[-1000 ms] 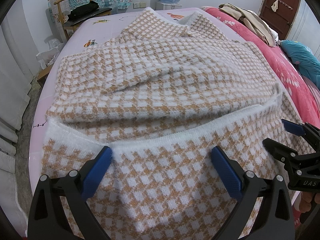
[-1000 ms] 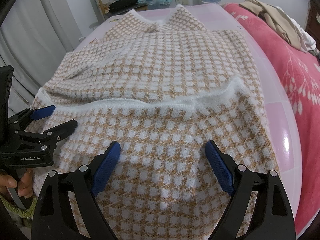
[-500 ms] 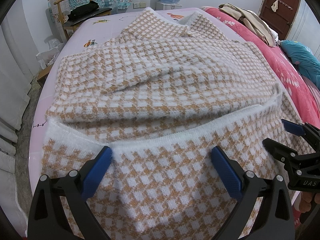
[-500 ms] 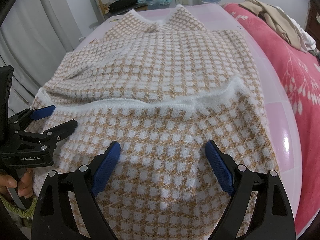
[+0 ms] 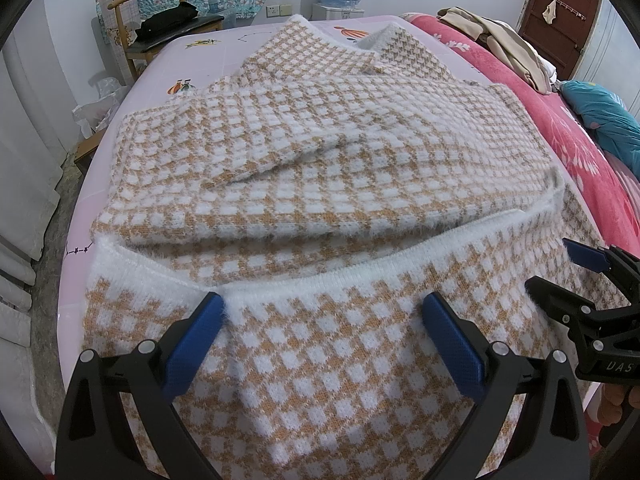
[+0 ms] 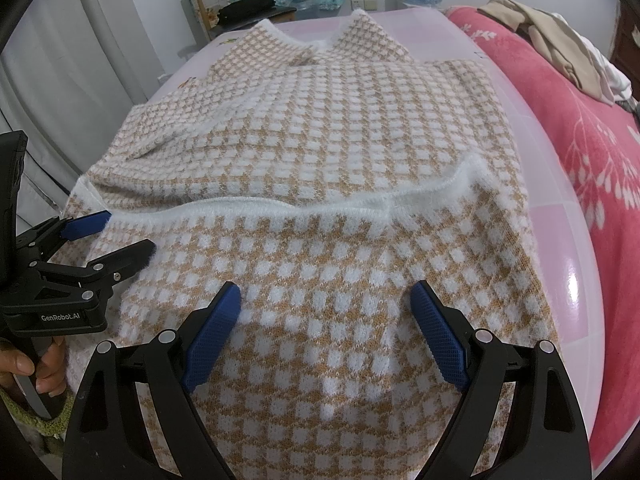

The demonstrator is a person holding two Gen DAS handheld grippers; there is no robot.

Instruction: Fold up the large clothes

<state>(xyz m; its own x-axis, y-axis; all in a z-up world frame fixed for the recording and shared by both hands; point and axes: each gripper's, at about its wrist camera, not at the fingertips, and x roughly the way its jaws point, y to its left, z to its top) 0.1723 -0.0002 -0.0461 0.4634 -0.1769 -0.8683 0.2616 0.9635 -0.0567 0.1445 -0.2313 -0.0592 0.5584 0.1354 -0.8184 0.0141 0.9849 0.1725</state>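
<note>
While one sweater [image 5: 320, 168] lies folded | two tongs: left tongs [image 5: 326, 316], right tongs [image 6: 326, 306] | both apart

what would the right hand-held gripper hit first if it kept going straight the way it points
Most likely the checked sweater right below its open jaws, probably on the folded-up bottom part just short of the white hem band; depth is unclear.
</note>
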